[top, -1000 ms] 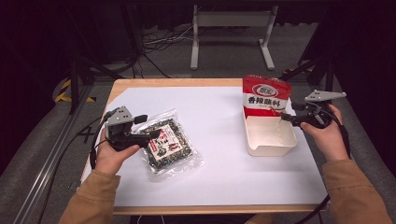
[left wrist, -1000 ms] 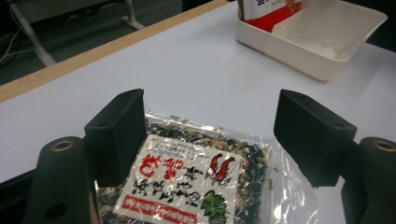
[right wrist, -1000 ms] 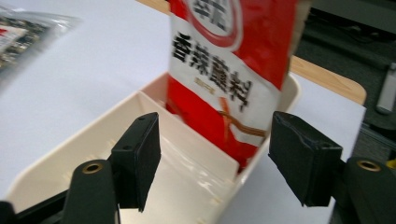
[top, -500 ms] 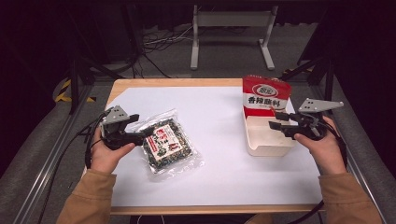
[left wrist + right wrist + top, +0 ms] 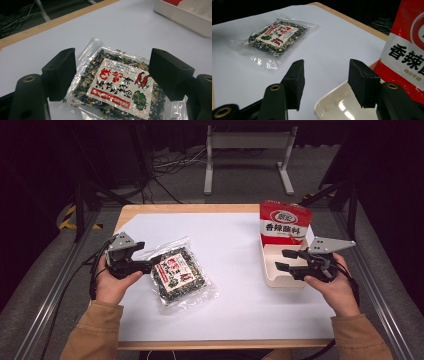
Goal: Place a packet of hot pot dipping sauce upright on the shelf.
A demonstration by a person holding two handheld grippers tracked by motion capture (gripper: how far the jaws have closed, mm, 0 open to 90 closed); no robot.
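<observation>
- The seaweed packet (image 5: 178, 276) lies flat on the left half of the desk (image 5: 240, 245), its long axis slanting from the far left toward the near right.
- The left gripper (image 5: 150, 262) sits at the packet's left edge, jaws spread wide on either side of that end; in the left gripper view the pads flank the packet (image 5: 117, 85) without pressing it.
- The right gripper (image 5: 282, 260) hovers at the near corner of the white tray (image 5: 280, 277) by the right edge, jaws parted with nothing between them, having just been closing partway.
- The red bag (image 5: 285, 222) stands in the tray's far end.
- The left hand is far nearer the packet, so the pickup likely falls to it.
</observation>
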